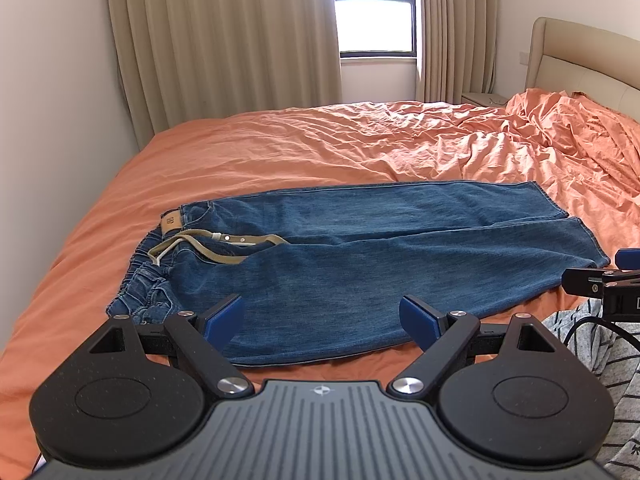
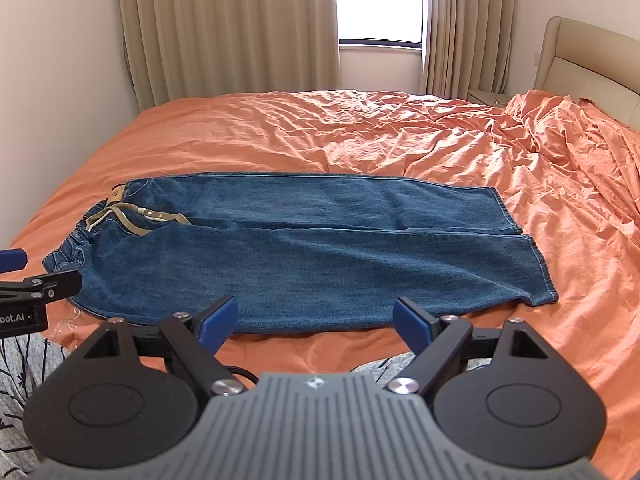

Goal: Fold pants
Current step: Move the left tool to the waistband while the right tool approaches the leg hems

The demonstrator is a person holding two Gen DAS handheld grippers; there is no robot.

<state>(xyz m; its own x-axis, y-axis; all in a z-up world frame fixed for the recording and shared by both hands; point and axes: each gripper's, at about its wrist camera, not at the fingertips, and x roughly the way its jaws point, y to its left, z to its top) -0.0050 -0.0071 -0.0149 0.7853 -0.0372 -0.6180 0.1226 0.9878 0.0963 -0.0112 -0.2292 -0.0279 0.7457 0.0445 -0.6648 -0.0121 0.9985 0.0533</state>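
Blue jeans (image 1: 360,256) lie flat on the orange bed, waistband to the left, leg hems to the right, with a tan belt (image 1: 208,248) loose at the waist. They also show in the right wrist view (image 2: 304,248). My left gripper (image 1: 322,316) is open and empty, hovering over the near edge of the jeans by the seat. My right gripper (image 2: 314,318) is open and empty, just short of the near edge of the lower leg. Each gripper shows at the side of the other's view: the right one (image 1: 608,280) and the left one (image 2: 28,280).
The orange bedsheet (image 2: 360,140) is rumpled toward the right, near a beige headboard (image 2: 592,64). Beige curtains (image 1: 224,40) and a window (image 1: 374,8) stand behind the bed. A wall runs along the left. The person's grey striped clothing (image 1: 600,352) sits by the near bed edge.
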